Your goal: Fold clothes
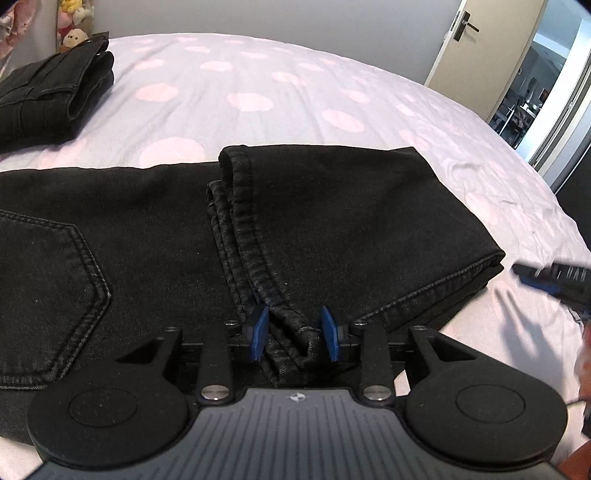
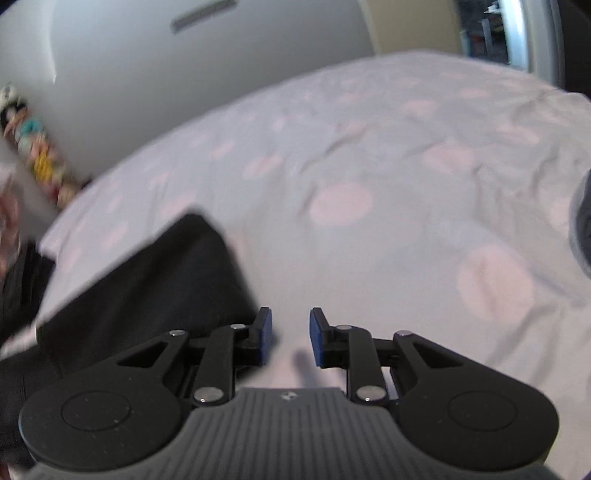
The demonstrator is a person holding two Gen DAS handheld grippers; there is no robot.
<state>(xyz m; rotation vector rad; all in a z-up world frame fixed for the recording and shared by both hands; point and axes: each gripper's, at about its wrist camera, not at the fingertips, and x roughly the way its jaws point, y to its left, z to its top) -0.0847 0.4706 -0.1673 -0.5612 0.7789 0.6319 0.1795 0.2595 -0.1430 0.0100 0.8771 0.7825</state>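
Black jeans (image 1: 332, 221) lie flat across the bed, the legs folded back over the seat with the hems on top; a back pocket shows at the left. My left gripper (image 1: 295, 334) is open, its blue pads on either side of the bunched leg hem (image 1: 291, 332) without pinching it. My right gripper (image 2: 290, 336) is open and empty over bare sheet, just right of the jeans' folded edge (image 2: 155, 280). Its tip shows in the left wrist view (image 1: 546, 277) to the right of the jeans. The right wrist view is blurred.
A folded pair of black jeans (image 1: 51, 92) sits at the bed's far left. The bed (image 1: 258, 74) has a white sheet with pink dots. Plush toys (image 1: 74, 22) stand by the far wall. An open door (image 1: 491, 48) is at the far right.
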